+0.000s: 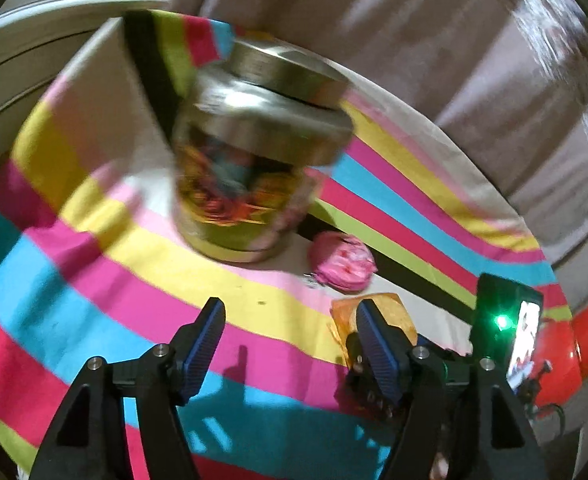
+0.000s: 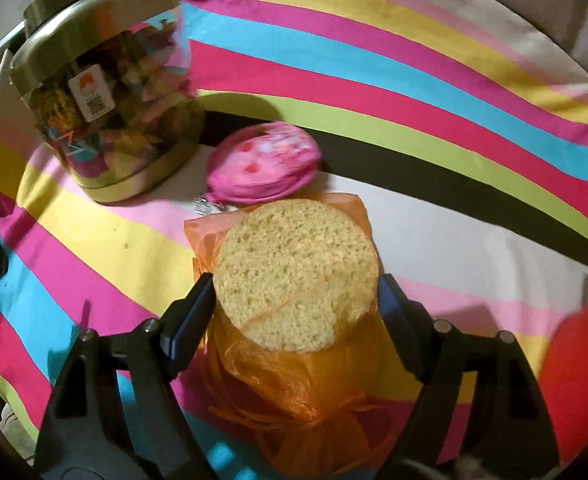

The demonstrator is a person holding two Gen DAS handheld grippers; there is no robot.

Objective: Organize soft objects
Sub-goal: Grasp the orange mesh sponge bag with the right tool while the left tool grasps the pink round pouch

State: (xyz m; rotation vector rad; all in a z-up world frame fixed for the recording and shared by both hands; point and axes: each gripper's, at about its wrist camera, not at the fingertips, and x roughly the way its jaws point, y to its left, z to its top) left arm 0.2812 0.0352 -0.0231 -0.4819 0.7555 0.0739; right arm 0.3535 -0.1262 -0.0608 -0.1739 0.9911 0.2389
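A striped cloth [image 2: 434, 92] in pink, blue, yellow, green and black covers the whole surface here, with pale drapery [image 1: 394, 32] hanging behind its far edge. Over by the far left corner stands a clear jar [image 2: 105, 108] with a metal lid, packed with colourful wrapped bits, blurred in the left wrist view. Just right of it, near the middle of the cloth, lies a pink soft pouch [image 2: 263, 164] with little hearts on it, resting on the white stripe and close to the jar's base without clearly touching it. Next, toward the near edge, there's a round yellow sponge [image 2: 296, 270] in an orange mesh bag [image 2: 294, 392], and it sits right between the fingers of the right gripper [image 2: 296, 292]; the jaws flank it closely, though whether the pads actually press on it I cannot tell. The left gripper [image 1: 289, 320] hovers over the pink and yellow stripes, jaws spread, nothing between them. At the right edge, something red [image 2: 578, 376] pokes in.
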